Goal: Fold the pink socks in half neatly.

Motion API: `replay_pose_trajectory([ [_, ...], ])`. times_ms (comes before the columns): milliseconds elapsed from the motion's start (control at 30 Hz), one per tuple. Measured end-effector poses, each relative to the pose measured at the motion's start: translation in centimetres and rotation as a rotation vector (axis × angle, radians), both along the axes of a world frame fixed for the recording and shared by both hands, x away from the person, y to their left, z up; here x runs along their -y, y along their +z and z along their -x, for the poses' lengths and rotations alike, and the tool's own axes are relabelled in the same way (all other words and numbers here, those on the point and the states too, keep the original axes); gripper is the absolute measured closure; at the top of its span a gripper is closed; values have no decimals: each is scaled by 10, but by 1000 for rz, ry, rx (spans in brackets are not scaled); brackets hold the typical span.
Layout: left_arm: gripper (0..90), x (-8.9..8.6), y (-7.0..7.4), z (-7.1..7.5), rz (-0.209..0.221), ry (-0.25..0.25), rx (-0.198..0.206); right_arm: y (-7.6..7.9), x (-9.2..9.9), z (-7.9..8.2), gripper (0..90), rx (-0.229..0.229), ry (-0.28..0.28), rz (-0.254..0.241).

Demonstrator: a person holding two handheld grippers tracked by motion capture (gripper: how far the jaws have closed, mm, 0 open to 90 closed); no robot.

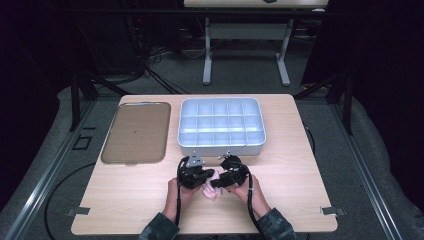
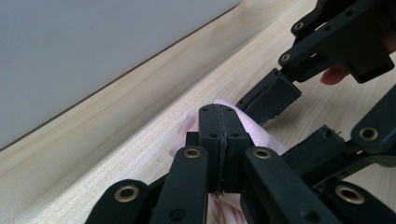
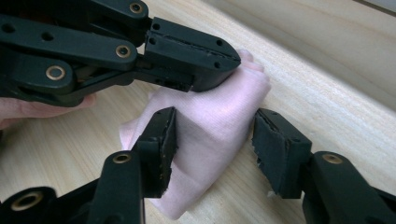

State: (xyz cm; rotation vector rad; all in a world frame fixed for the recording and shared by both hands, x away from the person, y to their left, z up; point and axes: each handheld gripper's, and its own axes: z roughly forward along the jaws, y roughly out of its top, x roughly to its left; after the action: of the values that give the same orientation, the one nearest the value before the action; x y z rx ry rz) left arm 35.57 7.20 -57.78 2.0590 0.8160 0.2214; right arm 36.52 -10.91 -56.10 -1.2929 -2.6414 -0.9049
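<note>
1. Our left gripper [image 1: 206, 175] is clamped tight on a fold of the pink cloth [image 1: 212, 189], its jaws pressed together with the fabric pinched between them; in the right gripper view it [image 3: 236, 58] comes in from the upper left and bites the cloth's [image 3: 210, 126] top edge.
2. Our right gripper [image 3: 212, 149] straddles the same cloth with its jaws partly apart. One pad [image 3: 163, 140] lies against the fabric, the other stands just clear of it, so we are not gripping there.
3. The cloth lies bunched on the wooden table [image 1: 150, 200], between our two hands, near the front edge.
4. We judge this as the folding or regripping step: the left gripper anchors while the right seeks a new hold. Next, the right jaws must close on a free edge without dragging the cloth out of the left's pinch.
5. Farther off sit a compartmented white tray [image 1: 221, 126] and a flat brown lid [image 1: 136, 132].
6. The cloth's full shape is hidden by the grippers; whether it is a sock or a rag we cannot tell.
</note>
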Motion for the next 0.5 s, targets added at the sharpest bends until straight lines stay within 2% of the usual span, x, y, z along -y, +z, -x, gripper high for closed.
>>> replay_pose_trajectory([
  [33,900,-1,0,0,-3,-6,-3,-1,-1,0,509,3,-5,-16],
  [167,900,-1,0,-1,5,-5,-4,-1,-1,0,570,-14,2,-20],
  [267,900,-1,0,-1,6,-5,-3,-3,3,-2,642,-29,17,-49],
  [433,899,-2,-1,-1,11,2,-3,-6,7,-4,690,-34,32,-84],
  [500,898,-2,-1,-2,20,0,-10,-6,8,-3,706,-32,34,-81],
])
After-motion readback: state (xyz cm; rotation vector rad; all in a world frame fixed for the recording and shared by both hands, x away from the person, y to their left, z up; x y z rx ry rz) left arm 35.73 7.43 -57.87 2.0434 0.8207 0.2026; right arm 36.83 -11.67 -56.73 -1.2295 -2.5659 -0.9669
